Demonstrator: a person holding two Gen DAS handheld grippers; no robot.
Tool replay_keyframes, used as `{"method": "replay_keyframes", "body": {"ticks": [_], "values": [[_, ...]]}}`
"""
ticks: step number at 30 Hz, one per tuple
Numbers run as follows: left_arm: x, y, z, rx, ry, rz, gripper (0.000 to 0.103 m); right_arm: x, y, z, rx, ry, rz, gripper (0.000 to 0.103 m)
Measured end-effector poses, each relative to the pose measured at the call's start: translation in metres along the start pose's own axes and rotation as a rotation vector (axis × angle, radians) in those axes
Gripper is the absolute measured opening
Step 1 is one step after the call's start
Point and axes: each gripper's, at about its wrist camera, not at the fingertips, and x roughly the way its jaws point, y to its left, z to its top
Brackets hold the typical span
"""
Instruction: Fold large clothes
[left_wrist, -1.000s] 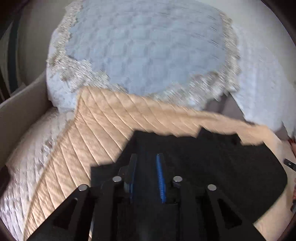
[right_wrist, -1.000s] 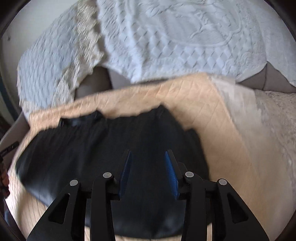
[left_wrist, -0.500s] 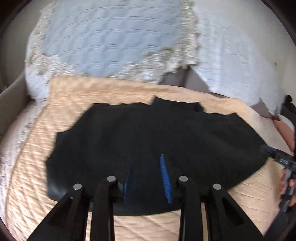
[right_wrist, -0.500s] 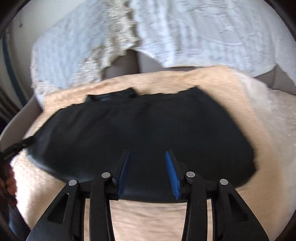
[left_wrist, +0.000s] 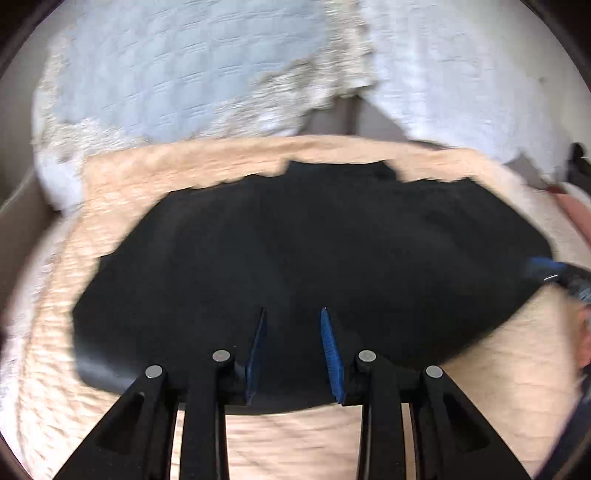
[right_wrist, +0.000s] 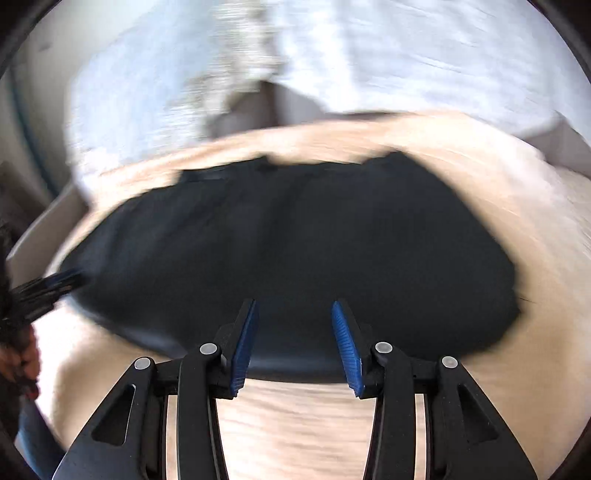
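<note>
My left claw and right claw are both spread, empty, above the near edge of the black garment lying flat on the bed.

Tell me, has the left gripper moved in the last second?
Yes. The left gripper has pulled back from the white pillows; the whole black garment now shows beyond its open fingers.

Both claws agape, empty.
</note>
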Motion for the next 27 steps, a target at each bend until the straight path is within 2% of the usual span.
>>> {"method": "replay_keyframes", "body": {"ticks": [1, 2, 4, 5, 7, 9, 11, 12, 14, 17, 20, 23, 27], "values": [[0.008, 0.015, -0.003, -0.028, 0.031, 0.025, 0.032, 0.003, -0.022, -0.003, 0.04, 0.017, -0.054, 0.043], [0.015, 0.029, -0.006, -0.059, 0.052, 0.029, 0.031, 0.004, -0.034, -0.006, 0.067, 0.025, -0.069, 0.042], [0.013, 0.049, -0.01, -0.114, 0.051, -0.033, 0.027, -0.001, -0.055, -0.009, 0.125, 0.017, -0.028, 0.04], [0.006, 0.052, -0.009, -0.123, 0.049, -0.024, 0.027, -0.006, -0.054, -0.007, 0.12, 0.008, -0.035, 0.041], [-0.009, 0.055, -0.004, -0.111, 0.01, 0.022, 0.027, -0.02, -0.046, -0.003, 0.09, -0.039, -0.052, 0.041], [-0.019, 0.065, -0.001, -0.129, -0.048, 0.034, 0.028, -0.027, -0.049, 0.002, 0.115, -0.079, -0.03, 0.041], [-0.009, 0.079, 0.001, -0.145, -0.037, 0.075, 0.028, -0.024, -0.064, 0.002, 0.148, -0.078, -0.071, 0.041], [0.001, 0.087, 0.0, -0.154, -0.009, 0.112, 0.028, -0.017, -0.072, 0.001, 0.168, -0.06, -0.098, 0.039], [0.019, 0.099, -0.009, -0.166, 0.026, 0.123, 0.028, -0.005, -0.088, -0.008, 0.225, -0.014, -0.101, 0.022], [0.024, 0.1, -0.015, -0.15, 0.033, 0.133, 0.028, 0.001, -0.082, -0.013, 0.189, -0.013, -0.149, 0.021], [0.016, 0.093, -0.007, -0.139, 0.041, 0.153, 0.027, -0.005, -0.07, -0.004, 0.155, 0.002, -0.194, 0.022], [0.003, 0.09, 0.007, -0.146, -0.003, 0.096, 0.027, -0.017, -0.059, 0.011, 0.115, -0.053, -0.159, 0.022], [0.01, 0.09, 0.039, -0.118, -0.031, 0.102, 0.027, -0.001, -0.048, 0.041, 0.057, -0.069, -0.133, 0.022]]}}
